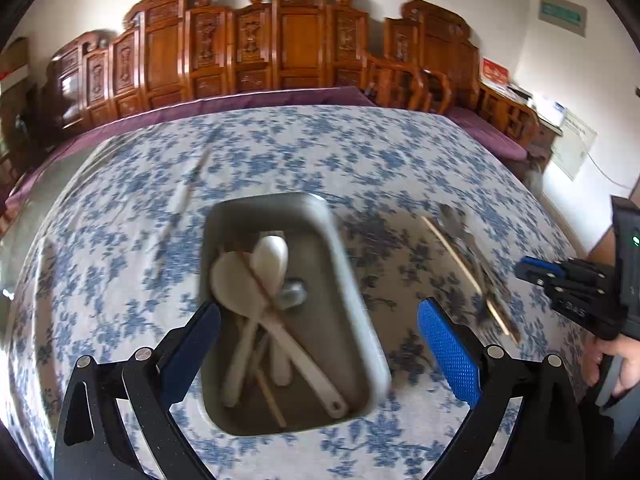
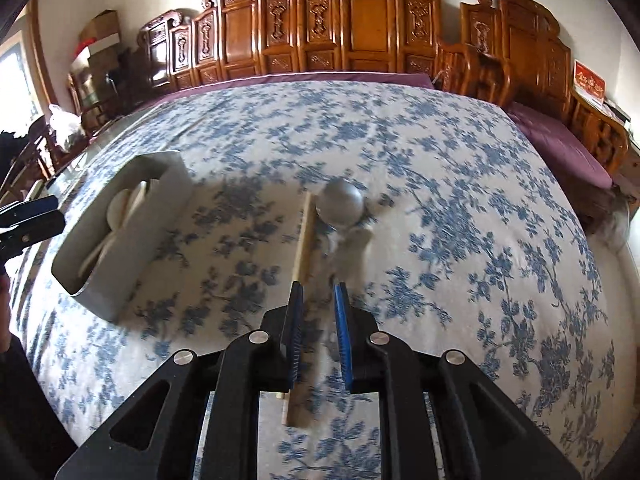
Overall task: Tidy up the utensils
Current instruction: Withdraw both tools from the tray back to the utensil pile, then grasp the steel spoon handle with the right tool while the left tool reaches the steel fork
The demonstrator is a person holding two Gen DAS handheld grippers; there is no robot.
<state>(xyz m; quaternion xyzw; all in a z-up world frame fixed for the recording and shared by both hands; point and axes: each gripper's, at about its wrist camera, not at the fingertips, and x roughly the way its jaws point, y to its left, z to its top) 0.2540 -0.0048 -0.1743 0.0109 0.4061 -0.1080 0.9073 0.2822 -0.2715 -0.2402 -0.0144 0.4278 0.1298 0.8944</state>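
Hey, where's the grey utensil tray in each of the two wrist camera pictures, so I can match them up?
Left wrist view: the grey tray sits at centre, just ahead of the open left gripper, white spoons inside.
Right wrist view: the grey tray stands at the left, seen from its side.
Shared landmark: the carved wooden furniture along the back wall.

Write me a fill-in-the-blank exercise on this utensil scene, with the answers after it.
1. The white spoons lie inside the grey ___.
2. The tablecloth has a floral print in white and ___.
3. The left gripper has its jaws wide ___.
4. Beside the metal ladle on the cloth lie wooden ___.

Answers: tray; blue; open; chopsticks
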